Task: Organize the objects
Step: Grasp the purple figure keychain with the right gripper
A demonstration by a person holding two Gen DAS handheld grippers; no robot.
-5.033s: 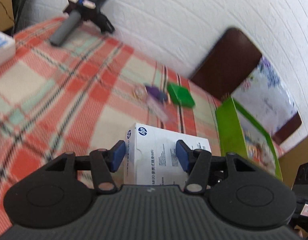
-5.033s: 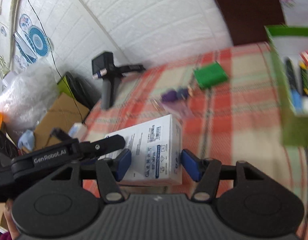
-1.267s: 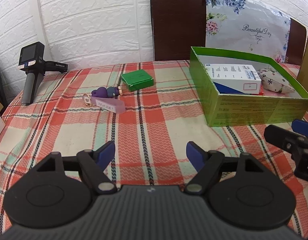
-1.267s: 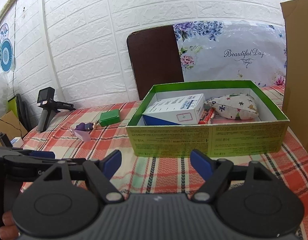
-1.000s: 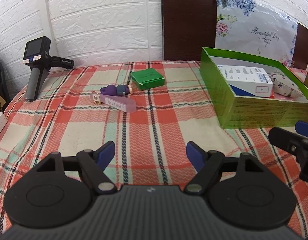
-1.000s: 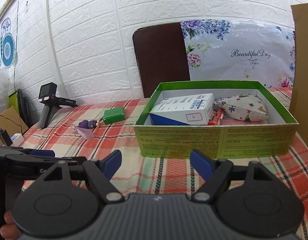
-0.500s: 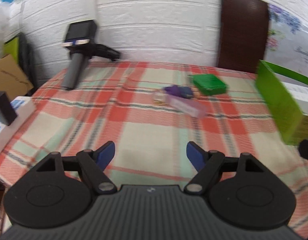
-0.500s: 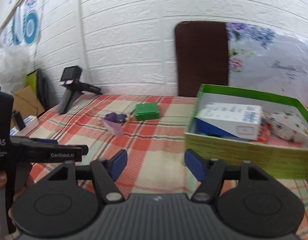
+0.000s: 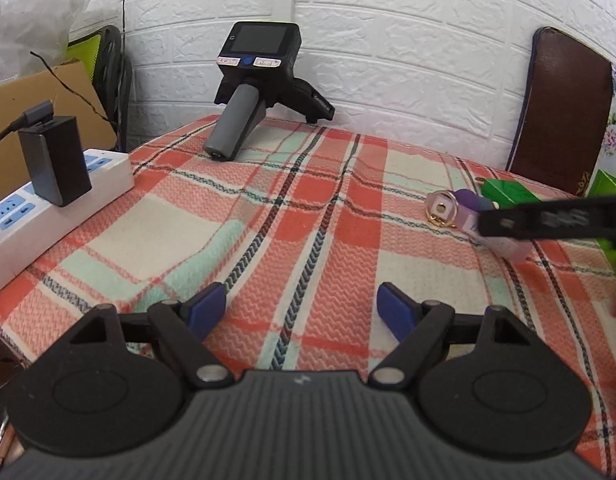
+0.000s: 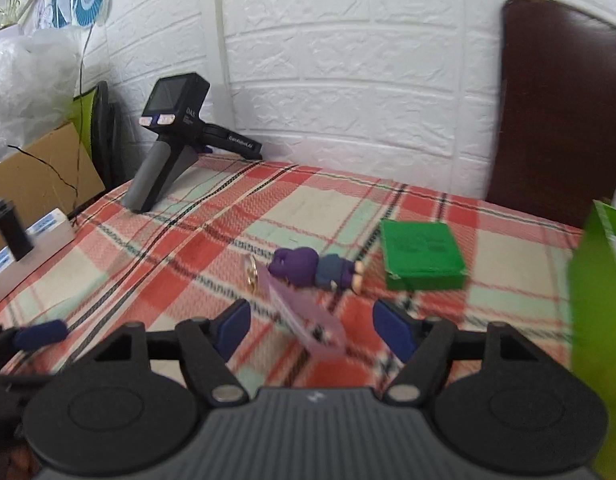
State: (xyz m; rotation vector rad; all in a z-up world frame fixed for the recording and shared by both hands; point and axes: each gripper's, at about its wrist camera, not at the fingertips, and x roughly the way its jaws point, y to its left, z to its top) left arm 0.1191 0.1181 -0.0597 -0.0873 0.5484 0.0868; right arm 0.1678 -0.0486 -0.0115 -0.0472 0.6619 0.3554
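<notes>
Left tool [image 9: 301, 304]: released, nothing between pads, over bare bench [image 9: 267, 216]; I have just widened it.
Purple keychain [image 10: 303, 280]: not yet sorted, on cloth just ahead of right tool [image 10: 312, 330], also released and re-widening.
Green card box [image 10: 422, 254]: beside keychain, also left.
Green box [image 10: 592, 280]: at right edge, contents hidden. I judge two items remain.
</notes>
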